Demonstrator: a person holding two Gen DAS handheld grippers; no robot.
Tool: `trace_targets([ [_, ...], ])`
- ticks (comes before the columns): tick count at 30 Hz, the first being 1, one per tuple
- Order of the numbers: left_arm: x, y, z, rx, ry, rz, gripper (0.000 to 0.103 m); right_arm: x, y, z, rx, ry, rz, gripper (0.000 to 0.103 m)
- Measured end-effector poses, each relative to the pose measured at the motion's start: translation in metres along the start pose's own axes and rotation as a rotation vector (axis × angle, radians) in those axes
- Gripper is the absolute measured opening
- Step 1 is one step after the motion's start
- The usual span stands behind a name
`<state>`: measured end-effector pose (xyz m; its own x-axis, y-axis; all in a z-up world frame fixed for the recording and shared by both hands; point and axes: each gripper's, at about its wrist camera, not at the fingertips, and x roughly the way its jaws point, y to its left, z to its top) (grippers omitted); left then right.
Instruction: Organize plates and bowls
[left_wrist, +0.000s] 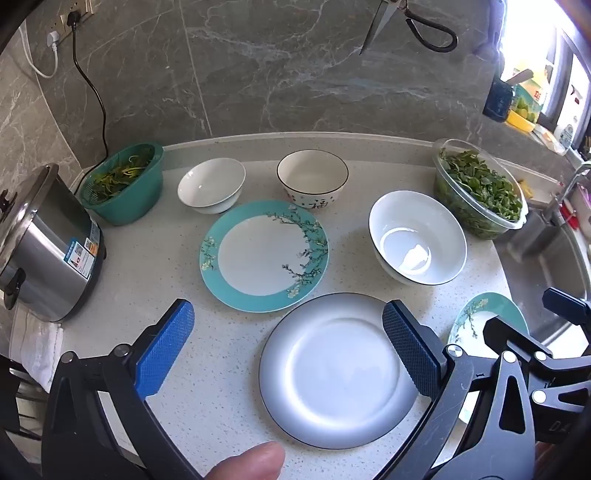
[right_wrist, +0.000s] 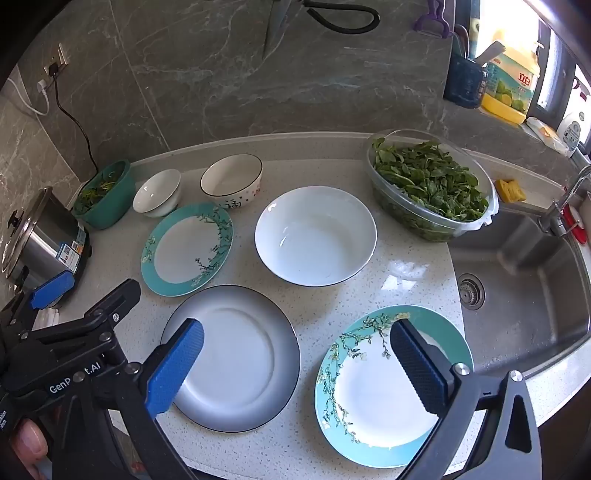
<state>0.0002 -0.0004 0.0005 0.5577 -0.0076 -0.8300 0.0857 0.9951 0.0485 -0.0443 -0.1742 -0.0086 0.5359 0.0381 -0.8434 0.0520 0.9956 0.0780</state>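
- Left gripper (left_wrist: 288, 345) hovers above the counter (left_wrist: 155, 273) with its blue pads spread wide and nothing between them; the person's thumb (left_wrist: 247, 461) shows at its base
- Just under and ahead of its right finger lies the grey-rimmed plate (left_wrist: 332, 373), flat on the counter
- Ahead of it sits a teal floral plate (left_wrist: 264, 256), with a small white bowl (left_wrist: 211, 184) and a patterned bowl (left_wrist: 312, 181) further off
- Ahead to its right stands the large white bowl (left_wrist: 417, 236)
- Right gripper (right_wrist: 297, 363) hangs tilted down, fingers equally wide apart and empty
- Its left pad is over the grey-rimmed plate's edge, its right pad over a second teal floral plate (right_wrist: 369, 398)
- Beyond it to the right are a clear tub of greens (right_wrist: 428, 184) and the sink (right_wrist: 524, 295)
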Motion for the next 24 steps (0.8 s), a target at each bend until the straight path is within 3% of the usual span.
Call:
trace_targets([
  [24, 0.0043, 0.0013, -0.0046, 0.000, 0.007, -0.006, 0.103, -0.0010, 0.0024, 0.0008, -0.002, 0.005, -0.003, 0.103],
])
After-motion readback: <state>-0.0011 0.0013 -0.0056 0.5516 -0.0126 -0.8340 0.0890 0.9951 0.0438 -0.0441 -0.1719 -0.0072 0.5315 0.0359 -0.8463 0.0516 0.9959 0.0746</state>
